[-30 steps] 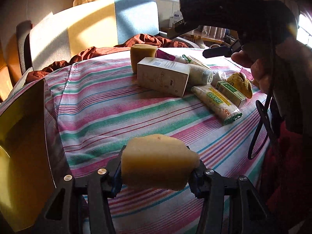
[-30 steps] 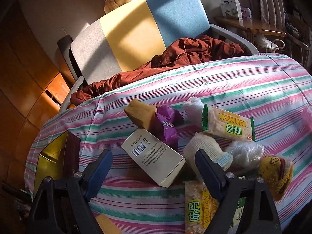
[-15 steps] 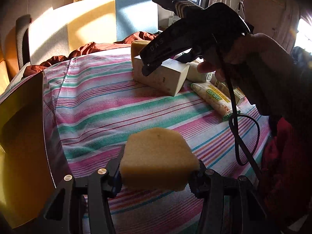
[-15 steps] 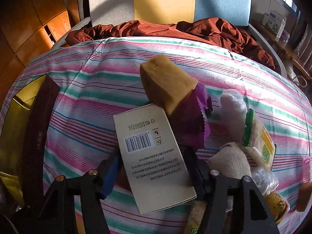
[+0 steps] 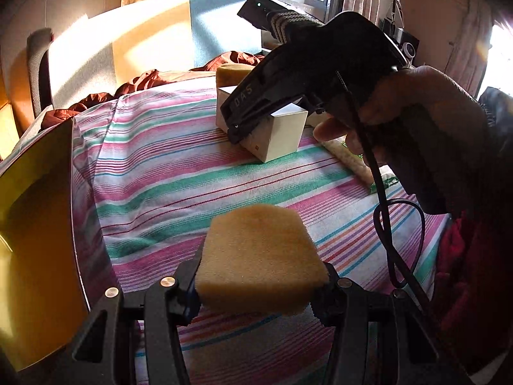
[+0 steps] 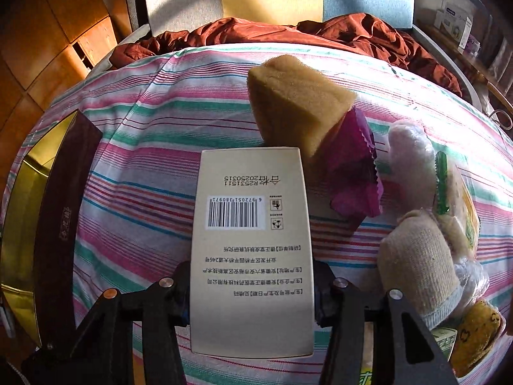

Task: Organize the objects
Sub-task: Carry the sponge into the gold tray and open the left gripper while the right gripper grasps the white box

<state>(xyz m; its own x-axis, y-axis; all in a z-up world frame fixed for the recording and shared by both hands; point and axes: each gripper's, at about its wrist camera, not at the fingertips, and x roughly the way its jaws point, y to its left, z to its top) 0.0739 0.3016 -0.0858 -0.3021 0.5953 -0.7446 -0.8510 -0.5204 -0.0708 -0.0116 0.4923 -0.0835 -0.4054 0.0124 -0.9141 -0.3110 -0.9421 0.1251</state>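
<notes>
My left gripper (image 5: 259, 292) is shut on a yellow sponge (image 5: 259, 256) and holds it above the striped tablecloth (image 5: 179, 173), beside the open gold box (image 5: 32, 211) on the left. My right gripper (image 6: 251, 292) has its fingers on both sides of a cream carton with a barcode (image 6: 251, 250) that lies on the cloth; the jaws touch its sides. The same carton (image 5: 275, 134) shows under the right gripper in the left wrist view. A second yellow sponge (image 6: 295, 102) leans on a purple wrapper (image 6: 352, 173) behind the carton.
The gold box with its dark lid wall (image 6: 61, 224) stands at the left table edge. Gloves (image 6: 416, 256), green snack packets (image 6: 461, 205) and a yellow plush (image 6: 474, 337) crowd the right. A chair with rust-red cloth (image 6: 352, 35) is behind the table.
My right gripper came down from above the pile onto the cream carton, and its jaws narrowed around it. My left gripper moved slightly with the sponge still held.
</notes>
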